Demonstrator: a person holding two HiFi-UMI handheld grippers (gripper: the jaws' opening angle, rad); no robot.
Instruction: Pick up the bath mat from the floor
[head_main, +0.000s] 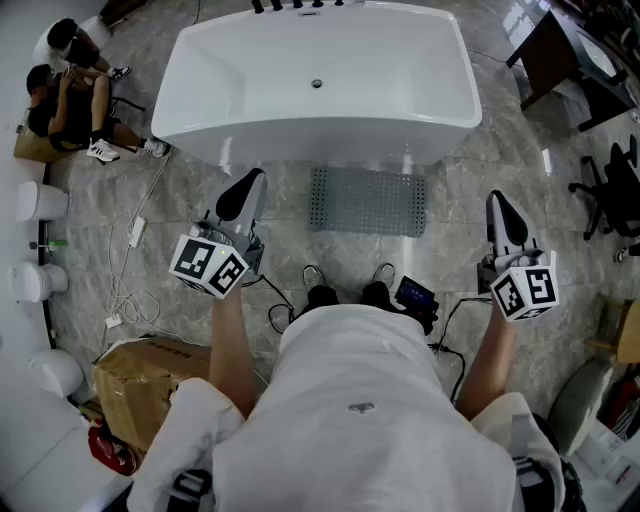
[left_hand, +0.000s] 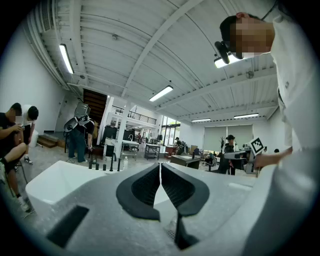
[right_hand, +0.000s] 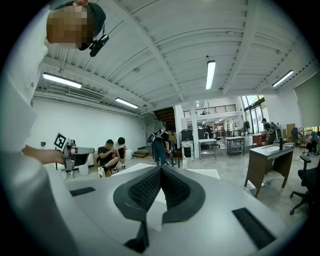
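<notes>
A grey perforated bath mat lies flat on the stone floor right in front of the white bathtub. My left gripper is held up at the mat's left, well above the floor, its jaws shut with nothing between them. My right gripper is held up at the mat's right, also shut and empty. In the left gripper view the closed jaws point level across the room over the tub. The right gripper view shows its closed jaws the same way. The mat is out of both gripper views.
My feet stand just behind the mat, with cables and a small device beside them. A cardboard box sits at the lower left. People sit on the floor at the far left. A dark desk and office chair stand at the right.
</notes>
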